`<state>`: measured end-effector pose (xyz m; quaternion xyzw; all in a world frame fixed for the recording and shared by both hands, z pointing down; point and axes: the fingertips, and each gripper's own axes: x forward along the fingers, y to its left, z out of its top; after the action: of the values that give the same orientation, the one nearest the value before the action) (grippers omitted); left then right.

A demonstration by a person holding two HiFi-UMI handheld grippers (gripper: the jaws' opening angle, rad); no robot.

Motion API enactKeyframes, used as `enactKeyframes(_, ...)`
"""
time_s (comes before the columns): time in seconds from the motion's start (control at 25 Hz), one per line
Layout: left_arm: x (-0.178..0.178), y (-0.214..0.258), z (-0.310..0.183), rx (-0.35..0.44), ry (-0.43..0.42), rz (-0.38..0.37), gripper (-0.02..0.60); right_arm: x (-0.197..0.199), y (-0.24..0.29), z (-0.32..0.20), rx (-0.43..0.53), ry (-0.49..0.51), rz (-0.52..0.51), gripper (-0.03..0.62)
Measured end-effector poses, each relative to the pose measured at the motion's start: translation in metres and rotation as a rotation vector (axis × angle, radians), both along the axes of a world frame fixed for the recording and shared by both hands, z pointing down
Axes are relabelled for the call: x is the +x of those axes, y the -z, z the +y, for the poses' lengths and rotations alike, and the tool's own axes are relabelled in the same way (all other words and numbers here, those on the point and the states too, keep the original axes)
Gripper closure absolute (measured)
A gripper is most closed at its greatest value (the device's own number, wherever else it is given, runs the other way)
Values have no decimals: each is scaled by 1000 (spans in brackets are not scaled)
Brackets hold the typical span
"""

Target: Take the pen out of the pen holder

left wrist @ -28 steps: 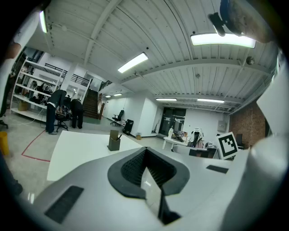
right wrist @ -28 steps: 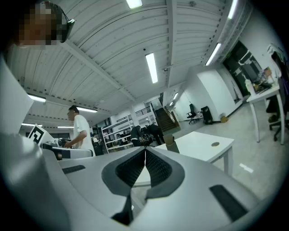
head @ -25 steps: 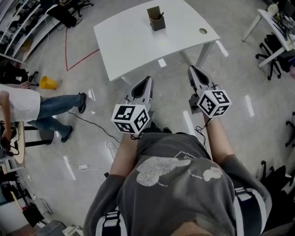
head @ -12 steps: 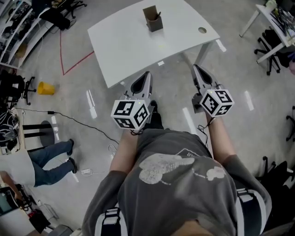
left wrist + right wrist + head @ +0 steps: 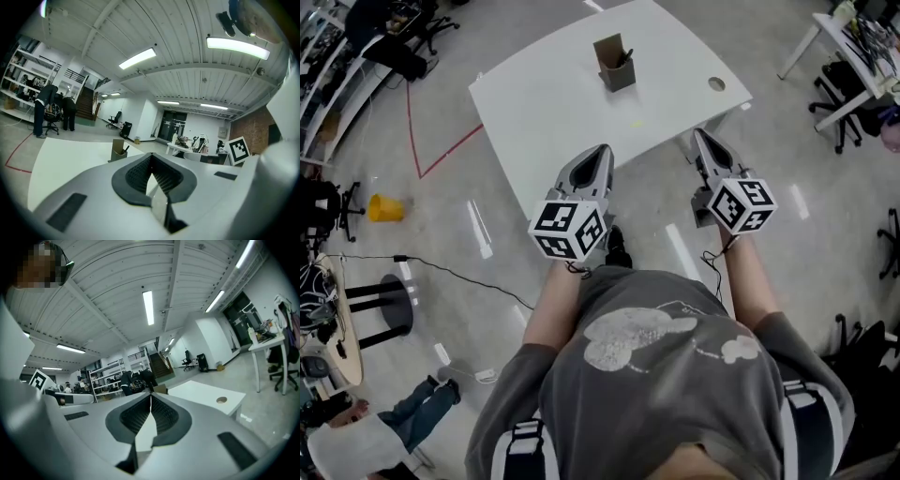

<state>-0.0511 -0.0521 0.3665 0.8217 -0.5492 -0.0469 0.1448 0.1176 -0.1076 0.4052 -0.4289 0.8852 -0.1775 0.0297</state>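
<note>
A brown cardboard pen holder (image 5: pixel 614 62) stands upright on the far part of the white table (image 5: pixel 553 103), with a dark pen (image 5: pixel 627 58) leaning in it. The left gripper view shows the holder (image 5: pixel 117 150) and its pen (image 5: pixel 125 150) well ahead over the tabletop. My left gripper (image 5: pixel 602 152) hangs over the table's near edge, shut and empty. My right gripper (image 5: pixel 701 137) is level with the table's near right corner, also shut with nothing in it. In the right gripper view only the holder's top (image 5: pixel 161 390) peeks over the jaws.
A round cable hole (image 5: pixel 716 84) sits in the table's right corner. On the floor are a red line (image 5: pixel 441 150), a yellow cone (image 5: pixel 383 208), a black stool (image 5: pixel 389 309) and a cable. Desks and office chairs (image 5: pixel 848 66) stand at the right; a person (image 5: pixel 366 441) is at lower left.
Both grippers have moved forward toward the table, which now lies closer beneath them. The person on the left has moved down to the picture's lower left corner.
</note>
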Motion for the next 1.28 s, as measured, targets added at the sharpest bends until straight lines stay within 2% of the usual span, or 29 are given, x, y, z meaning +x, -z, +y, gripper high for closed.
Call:
enactKeyframes(0.76, -91, 7, -131, 24, -103, 40, 574, -95, 0, -114, -14, -117, 16, 586)
enactKeyframes(1.0, -103, -2, -156, 6, -112, 51, 574, -114, -5, -133, -21, -111, 32, 586)
enactKeyframes(1.28, -98, -19, -181, -25, -105, 33, 574, -117, -18, -165, -44, -91, 35, 586)
